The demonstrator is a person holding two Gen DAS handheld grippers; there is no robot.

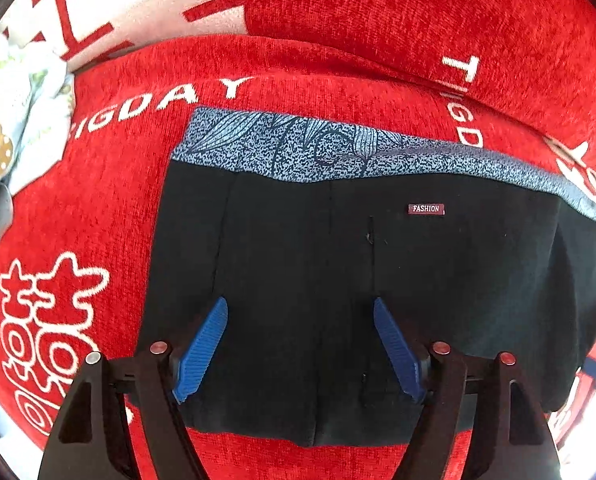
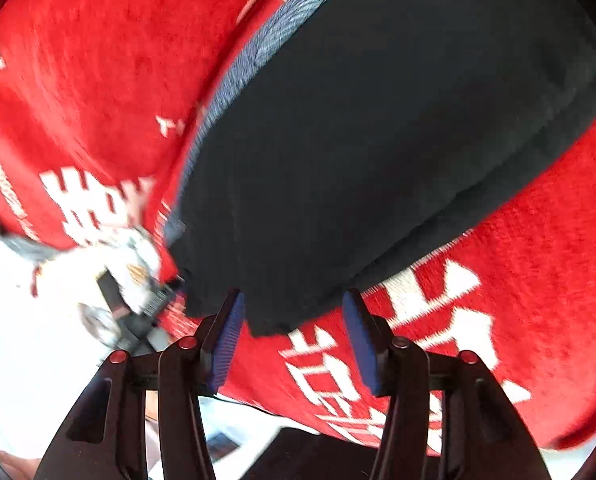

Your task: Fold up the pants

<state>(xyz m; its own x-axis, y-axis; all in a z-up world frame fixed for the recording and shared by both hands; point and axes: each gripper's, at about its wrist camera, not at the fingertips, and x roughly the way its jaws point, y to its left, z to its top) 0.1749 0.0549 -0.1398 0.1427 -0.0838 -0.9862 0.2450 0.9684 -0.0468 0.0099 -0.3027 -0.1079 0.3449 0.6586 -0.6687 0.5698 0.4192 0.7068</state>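
Note:
Black pants (image 1: 337,280) lie folded flat on a red cover, with a blue patterned waistband (image 1: 298,148) along the far edge and a small "FASHION" label (image 1: 426,209). My left gripper (image 1: 299,344) hovers straight over the near part of the pants, open, with nothing between its blue pads (image 1: 202,348). The right wrist view is blurred. There the black pants (image 2: 377,140) run diagonally, and my right gripper (image 2: 294,340) stands open at their lower corner. The corner's edge shows between the fingers, and the pads (image 2: 361,344) do not press on it.
The red cover (image 1: 417,20) carries white lettering and spreads all around the pants. A pale floral cloth (image 1: 14,120) lies at the far left. Blurred white and dark items (image 2: 130,288) sit beyond the cover's edge at the lower left of the right wrist view.

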